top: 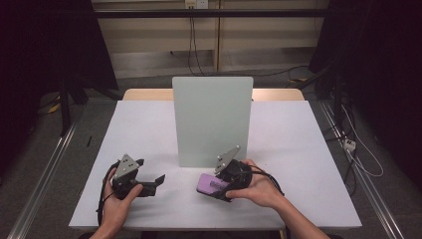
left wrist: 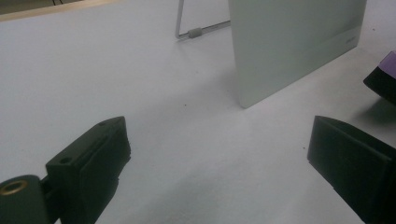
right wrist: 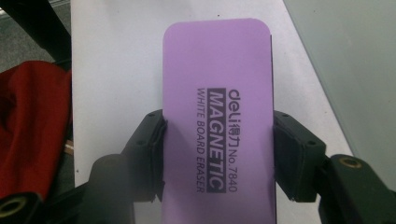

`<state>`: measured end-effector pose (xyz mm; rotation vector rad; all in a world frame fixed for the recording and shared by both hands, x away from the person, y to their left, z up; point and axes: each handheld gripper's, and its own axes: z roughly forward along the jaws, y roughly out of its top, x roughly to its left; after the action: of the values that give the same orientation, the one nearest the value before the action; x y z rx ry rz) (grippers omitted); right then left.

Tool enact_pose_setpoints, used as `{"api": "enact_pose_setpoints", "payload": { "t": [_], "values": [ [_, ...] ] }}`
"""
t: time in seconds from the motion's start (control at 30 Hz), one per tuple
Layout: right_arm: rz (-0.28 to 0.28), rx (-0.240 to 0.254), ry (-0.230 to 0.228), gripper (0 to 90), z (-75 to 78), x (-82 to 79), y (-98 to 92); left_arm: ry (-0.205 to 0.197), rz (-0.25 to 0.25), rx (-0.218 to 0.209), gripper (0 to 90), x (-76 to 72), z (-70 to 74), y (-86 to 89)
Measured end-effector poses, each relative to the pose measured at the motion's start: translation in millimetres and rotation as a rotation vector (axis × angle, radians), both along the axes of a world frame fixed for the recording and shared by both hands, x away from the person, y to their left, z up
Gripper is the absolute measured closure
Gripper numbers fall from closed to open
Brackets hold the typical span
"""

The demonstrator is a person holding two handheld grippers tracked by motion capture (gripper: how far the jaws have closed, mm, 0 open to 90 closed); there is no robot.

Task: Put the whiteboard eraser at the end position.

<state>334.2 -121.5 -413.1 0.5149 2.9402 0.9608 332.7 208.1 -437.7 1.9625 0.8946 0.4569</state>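
Right gripper (top: pixel 217 188), black two-jaw tool in the person's right hand (top: pixel 259 189), is clamped across the long sides of a flat purple rectangular whiteboard eraser (right wrist: pixel 217 126); both pads press against its edges. Printed black lettering on the eraser's top face reads "deli MAGNETIC WHITE BOARD ERASER No.7840".

In the high view the eraser (top: pixel 210 184) sits low over the white tabletop (top: pixel 298 164), near the front edge, just in front of the pale green upright whiteboard panel (top: pixel 212 119) standing mid-table. Cannot tell whether the eraser touches the table.

Left gripper (top: pixel 154 183), held in the left hand (top: pixel 119 196), rests at the table's left front, well apart from the eraser. Its jaws stand wide apart with bare table between them. A red cloth-like mass (right wrist: pixel 32 130) shows beyond the table edge in the right gripper view.
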Motion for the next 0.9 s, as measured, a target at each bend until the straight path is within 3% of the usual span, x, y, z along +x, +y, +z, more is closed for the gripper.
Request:
{"api": "enact_pose_setpoints", "payload": {
  "t": [0.9],
  "values": [
    [0.017, -0.079, 0.038, 41.7, -12.4, 3.0, 12.2, 0.001, -0.002, 0.003, 5.5, 0.3, -0.3, -0.8]
  ]
}}
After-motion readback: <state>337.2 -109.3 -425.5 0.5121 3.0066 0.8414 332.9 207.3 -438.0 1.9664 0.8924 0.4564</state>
